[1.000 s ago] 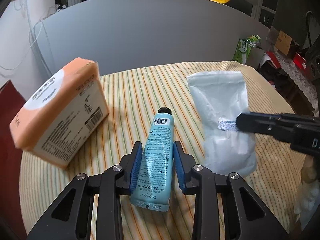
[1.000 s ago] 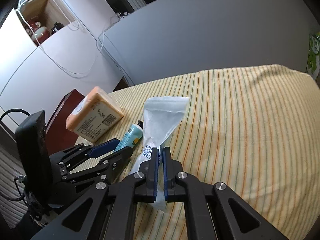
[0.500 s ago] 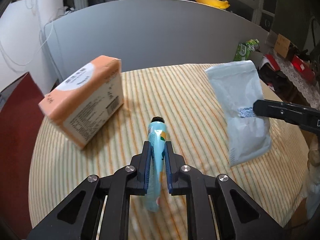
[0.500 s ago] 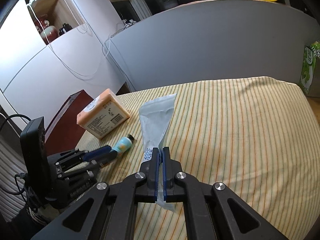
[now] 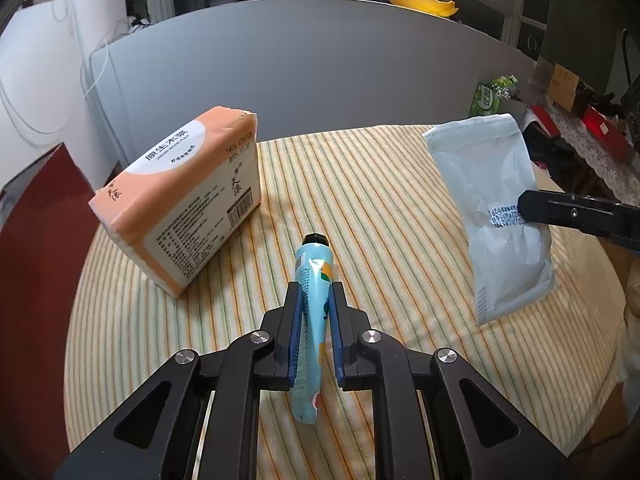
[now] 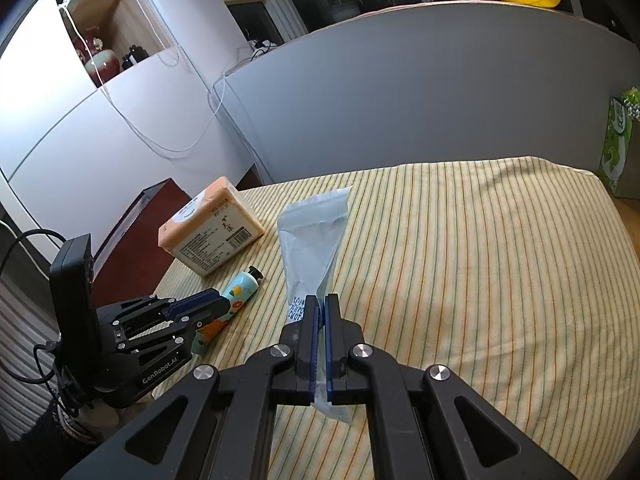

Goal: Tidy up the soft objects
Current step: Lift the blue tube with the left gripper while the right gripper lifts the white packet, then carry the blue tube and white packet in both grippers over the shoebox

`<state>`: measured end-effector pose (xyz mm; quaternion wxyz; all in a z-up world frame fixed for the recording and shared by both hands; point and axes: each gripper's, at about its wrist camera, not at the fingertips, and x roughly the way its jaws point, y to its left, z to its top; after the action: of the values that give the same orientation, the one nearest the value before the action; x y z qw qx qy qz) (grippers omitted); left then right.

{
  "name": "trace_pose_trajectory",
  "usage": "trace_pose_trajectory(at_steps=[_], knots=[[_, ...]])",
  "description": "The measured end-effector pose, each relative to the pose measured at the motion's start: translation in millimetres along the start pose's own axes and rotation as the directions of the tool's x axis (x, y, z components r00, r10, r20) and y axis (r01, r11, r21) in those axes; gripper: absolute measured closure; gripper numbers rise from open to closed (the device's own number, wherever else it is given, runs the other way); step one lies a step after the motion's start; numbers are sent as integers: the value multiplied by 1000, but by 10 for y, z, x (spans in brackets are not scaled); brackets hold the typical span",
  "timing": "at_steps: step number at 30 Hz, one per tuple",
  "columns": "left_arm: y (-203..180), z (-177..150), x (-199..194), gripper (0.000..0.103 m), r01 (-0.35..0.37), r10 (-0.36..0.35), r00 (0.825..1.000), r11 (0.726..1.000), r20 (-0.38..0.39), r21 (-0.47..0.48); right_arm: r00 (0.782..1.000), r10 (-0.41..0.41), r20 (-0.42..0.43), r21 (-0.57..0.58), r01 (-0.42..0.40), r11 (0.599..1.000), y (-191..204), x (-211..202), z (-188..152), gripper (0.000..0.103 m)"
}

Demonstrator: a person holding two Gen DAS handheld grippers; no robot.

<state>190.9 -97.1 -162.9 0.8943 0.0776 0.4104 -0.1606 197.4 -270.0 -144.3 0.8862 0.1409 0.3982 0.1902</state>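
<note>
**Tube and pouch held over a striped table**

The table (image 5: 400, 208) wears a cloth of yellow, orange and green stripes, lying mostly flat with a few soft wrinkles. A grey curved panel (image 5: 320, 72) stands behind its far edge, with dark windows above and a yellow dish (image 5: 422, 2) on the ledge. White cabinets with loose cables fill the left wall in the right wrist view; a dark red box (image 6: 136, 240) sits beside the table's left edge, and a green package (image 6: 618, 144) stands off the far right corner.

An orange tissue pack (image 5: 180, 204) rests on the cloth at left. The left tool (image 5: 316, 304) is clamped on a blue tube (image 5: 314, 276), cap pointing away. The right tool (image 6: 320, 312) is pressed together on a pale pouch (image 6: 316, 232), gripping near its printed label.
</note>
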Motion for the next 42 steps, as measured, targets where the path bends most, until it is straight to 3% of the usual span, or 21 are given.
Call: trace_pose_trajectory(at_steps=[11, 29, 42], knots=[[17, -56, 50, 86, 9, -9, 1000, 1000, -12, 2, 1000, 2, -6, 2, -2, 1000, 15, 16, -4, 100], [436, -85, -56, 90, 72, -75, 997, 987, -15, -145, 1000, 11, -13, 6, -11, 1000, 7, 40, 7, 100], [477, -42, -206, 91, 87, -87, 996, 987, 10, -133, 1000, 9, -13, -5, -9, 1000, 58, 59, 28, 100]])
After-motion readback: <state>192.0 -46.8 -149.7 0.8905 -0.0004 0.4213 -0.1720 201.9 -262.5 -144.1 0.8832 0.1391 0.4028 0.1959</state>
